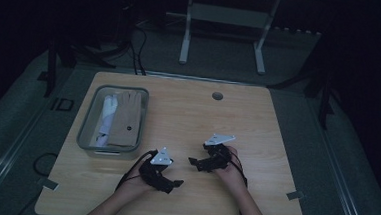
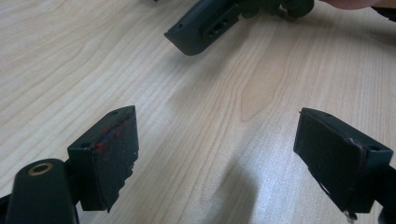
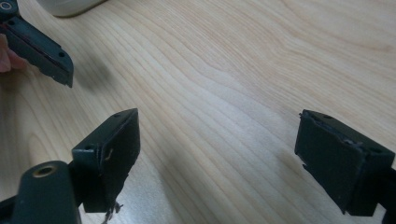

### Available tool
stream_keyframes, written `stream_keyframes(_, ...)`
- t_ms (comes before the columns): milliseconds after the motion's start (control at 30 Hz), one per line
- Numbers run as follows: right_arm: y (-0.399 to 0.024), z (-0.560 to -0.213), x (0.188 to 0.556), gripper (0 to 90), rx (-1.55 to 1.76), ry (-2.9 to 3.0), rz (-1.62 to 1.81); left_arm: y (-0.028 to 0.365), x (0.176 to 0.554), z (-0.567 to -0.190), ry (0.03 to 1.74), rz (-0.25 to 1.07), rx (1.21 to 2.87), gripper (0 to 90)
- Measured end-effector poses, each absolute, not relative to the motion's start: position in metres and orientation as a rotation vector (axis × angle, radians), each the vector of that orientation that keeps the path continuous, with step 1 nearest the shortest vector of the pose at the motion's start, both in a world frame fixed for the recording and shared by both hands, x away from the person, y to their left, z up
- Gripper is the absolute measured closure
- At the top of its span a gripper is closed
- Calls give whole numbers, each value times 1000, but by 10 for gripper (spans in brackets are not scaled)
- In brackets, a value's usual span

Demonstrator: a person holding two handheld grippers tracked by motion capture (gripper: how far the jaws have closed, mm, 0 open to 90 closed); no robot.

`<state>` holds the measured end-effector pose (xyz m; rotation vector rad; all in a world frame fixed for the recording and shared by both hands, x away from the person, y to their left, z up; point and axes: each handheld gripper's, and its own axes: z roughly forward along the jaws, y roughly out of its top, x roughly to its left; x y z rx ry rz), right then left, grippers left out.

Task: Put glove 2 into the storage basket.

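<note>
My left gripper (image 1: 174, 183) rests low over the front of the wooden table (image 1: 188, 112), held in a hand, its jaws spread wide with bare wood between them (image 2: 215, 154). My right gripper (image 1: 195, 162) sits a little farther in and to the right, pointing left, also open with nothing between its jaws (image 3: 217, 154). The two grippers point toward each other: the right gripper's jaw tip (image 2: 201, 30) lies ahead in the left gripper view, and the left gripper's jaw (image 3: 39, 49) lies at the upper left of the right gripper view.
A grey tray (image 1: 88, 126) at the table's left holds a tan glove (image 1: 126, 116) and white cloth (image 1: 108, 112). A round cable hole (image 1: 218, 95) sits near the far edge. A white frame stand (image 1: 224, 19) is on the floor beyond.
</note>
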<state>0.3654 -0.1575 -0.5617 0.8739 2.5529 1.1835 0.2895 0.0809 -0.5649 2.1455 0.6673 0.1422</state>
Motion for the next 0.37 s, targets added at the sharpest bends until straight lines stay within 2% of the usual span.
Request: stream_keyframes(367, -162, -566, 365, 142, 866, 2538, 1163, 80, 287, -567, 649, 130, 2144, 144)
